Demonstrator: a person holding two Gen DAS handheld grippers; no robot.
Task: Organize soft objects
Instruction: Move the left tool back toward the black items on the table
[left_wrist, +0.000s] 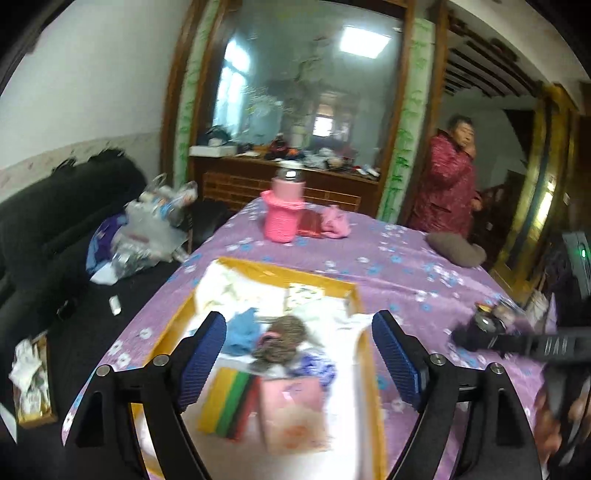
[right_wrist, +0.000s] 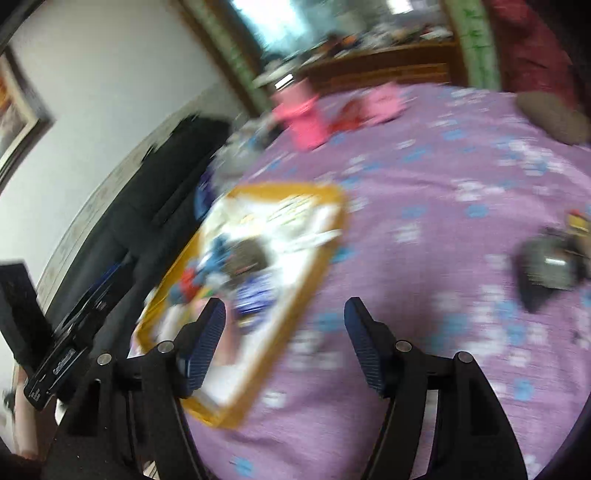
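Left gripper (left_wrist: 299, 347): released; ribbed blue pads on black arms stand wide apart above the tray, nothing between them.
Right gripper (right_wrist: 284, 343): released; same ribbed blue pads, spread over the tray's near right edge and bare cloth, nothing held.
Tray (left_wrist: 364, 354): flat, rectangular, yellow-orange raised rim, white floor; lies on the left part of the table.
Soft objects in tray: crumpled light-blue cloth (left_wrist: 242, 332); brown knitted bundle (left_wrist: 282, 339) touching it; blue-white patterned fabric (left_wrist: 317, 369) just beside the bundle; pink square pack (left_wrist: 293, 413) and striped yellow-green-red block (left_wrist: 229, 402) at the near end, side by side.
Table cover (left_wrist: 399, 258): purple cloth, matte, printed with blue and white flowers.
Far edge items: pink knitted sleeve on a metal-capped bottle (left_wrist: 283, 210), upright; pink cloth (left_wrist: 336, 221) beside it; grey-brown pad (left_wrist: 456, 249) near the right edge.
Left wrist view only: a person in a red quilted coat (left_wrist: 445, 184) in the doorway; wood-framed mirror (left_wrist: 295, 81); the right-hand tool at the right border.
Right wrist view only: heavy blur; a dark grey object (right_wrist: 546, 266) on the cloth at right, kind unclear; the left-hand tool's black body at lower left.
Open room: wide bare cloth between tray and right edge; tray's left rim sits close to the table's left edge, with a dark sofa (left_wrist: 48, 221) beyond.
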